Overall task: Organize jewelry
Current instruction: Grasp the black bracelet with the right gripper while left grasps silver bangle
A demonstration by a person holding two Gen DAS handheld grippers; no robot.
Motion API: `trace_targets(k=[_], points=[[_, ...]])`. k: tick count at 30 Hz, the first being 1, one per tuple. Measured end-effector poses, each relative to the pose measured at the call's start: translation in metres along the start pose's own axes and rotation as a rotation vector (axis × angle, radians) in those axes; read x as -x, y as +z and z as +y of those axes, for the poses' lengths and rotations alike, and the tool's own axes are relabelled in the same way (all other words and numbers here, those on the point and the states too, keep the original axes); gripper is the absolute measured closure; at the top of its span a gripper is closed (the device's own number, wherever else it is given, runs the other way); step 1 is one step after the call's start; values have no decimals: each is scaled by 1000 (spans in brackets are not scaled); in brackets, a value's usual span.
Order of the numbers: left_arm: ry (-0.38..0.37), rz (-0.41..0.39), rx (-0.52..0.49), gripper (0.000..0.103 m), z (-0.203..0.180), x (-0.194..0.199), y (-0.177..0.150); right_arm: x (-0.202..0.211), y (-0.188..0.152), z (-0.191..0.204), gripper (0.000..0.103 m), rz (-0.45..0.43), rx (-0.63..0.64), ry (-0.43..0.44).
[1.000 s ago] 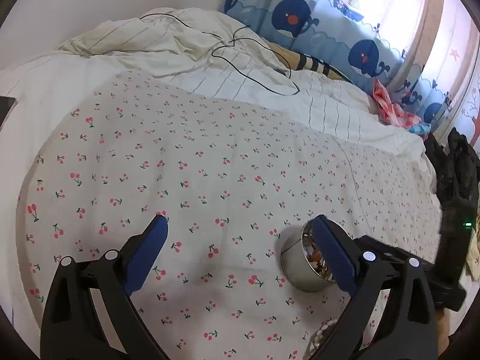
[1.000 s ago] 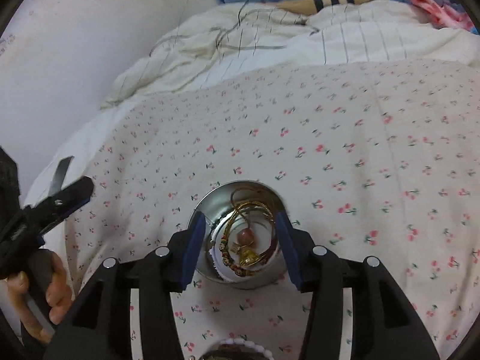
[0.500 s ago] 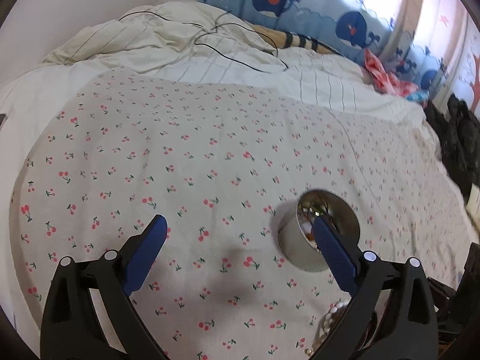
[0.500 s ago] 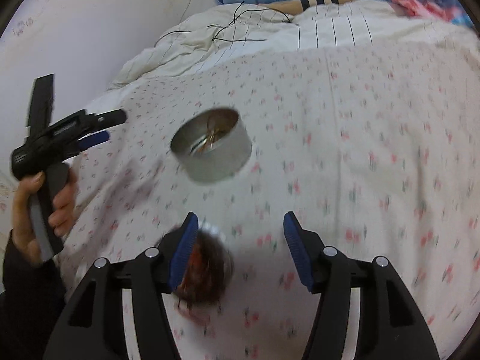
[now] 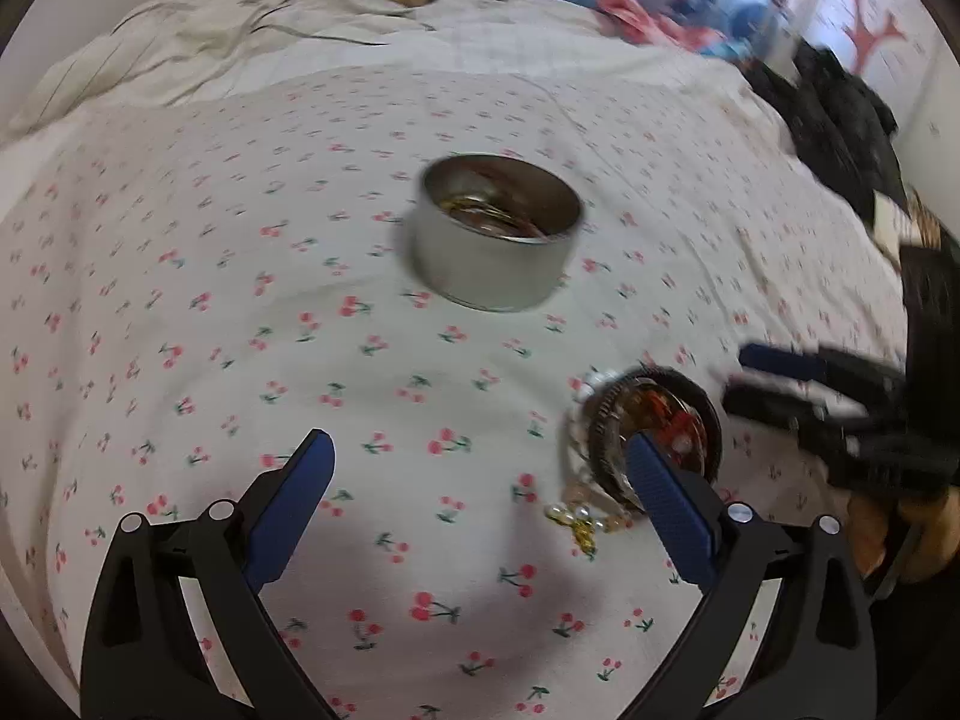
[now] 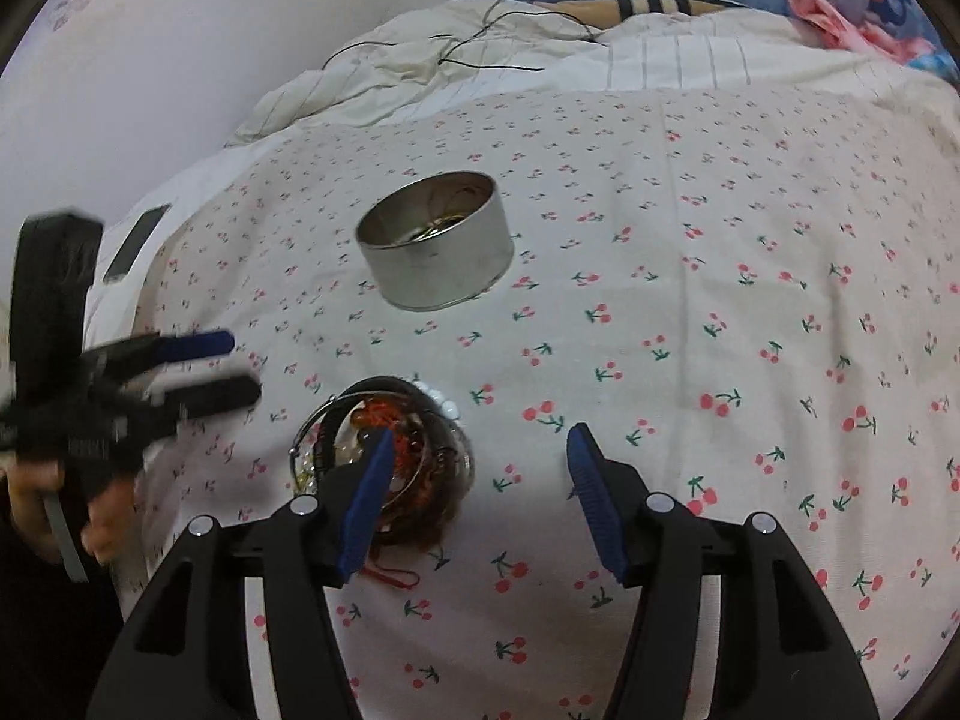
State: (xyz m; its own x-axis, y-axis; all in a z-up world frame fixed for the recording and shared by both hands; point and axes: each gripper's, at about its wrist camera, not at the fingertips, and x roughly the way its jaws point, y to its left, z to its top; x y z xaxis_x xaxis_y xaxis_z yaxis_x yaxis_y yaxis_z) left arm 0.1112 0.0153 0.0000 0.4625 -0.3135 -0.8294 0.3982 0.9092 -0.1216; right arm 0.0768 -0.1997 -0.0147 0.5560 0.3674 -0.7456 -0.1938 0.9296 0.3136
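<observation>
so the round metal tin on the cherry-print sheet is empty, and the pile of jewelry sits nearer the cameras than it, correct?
Not quite. The tin isn't empty: the right wrist view shows gold-coloured rings or chains lying in its bottom, and the left wrist view shows them too. The rest holds: it stands on the cherry-print sheet, and the pile of jewelry lies nearer the cameras.

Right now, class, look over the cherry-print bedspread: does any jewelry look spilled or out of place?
Yes. Beside the round tin, a heap of bangles and beads lies loose on the bedspread. White beads and a small gold piece trail past its edge, and a red cord sticks out. The tin stands upright with some jewelry inside.
</observation>
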Motion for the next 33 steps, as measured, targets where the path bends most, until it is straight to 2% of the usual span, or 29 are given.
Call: trace_targets(k=[3,5,7,9,12,16,17,19,22,23,26,30,33], points=[[-32,20,-20,9,-10,-4,-3,0,1,-7,43,-5,-28,-2],[-25,23,-30,10,-16,-7,-7,0,3,-8,41,-9,-37,-3],[-42,41,-28,17,-17,-10,-8,0,4,-9,41,-11,-40,0],[-38,51,-20,17,-16,-13,-9,0,4,-8,39,-10,-36,-4],[18,56,-33,19,-12,-15,-9,0,4,-8,38,-11,-32,-8],[164,51,-39,20,-2,-15,-8,1,5,-8,37,-18,-33,-10],[178,55,-33,20,2,-16,-8,2,5,-8,37,-18,-33,-9],[151,54,-8,20,6,-13,-7,2,5,-6,37,-19,-23,-2],[26,48,11,20,5,-11,-6,2,5,-1,37,-15,-1,-1],[10,52,2,20,2,-13,-6,2,5,0,37,-12,6,-1],[17,85,-24,20,-6,-23,-10,1,4,1,37,-9,14,-6],[9,85,15,23,3,-24,-8,1,4,0,36,-10,7,-9],[107,111,60,23,22,-31,-7,1,4,-1,35,-7,4,-11]])
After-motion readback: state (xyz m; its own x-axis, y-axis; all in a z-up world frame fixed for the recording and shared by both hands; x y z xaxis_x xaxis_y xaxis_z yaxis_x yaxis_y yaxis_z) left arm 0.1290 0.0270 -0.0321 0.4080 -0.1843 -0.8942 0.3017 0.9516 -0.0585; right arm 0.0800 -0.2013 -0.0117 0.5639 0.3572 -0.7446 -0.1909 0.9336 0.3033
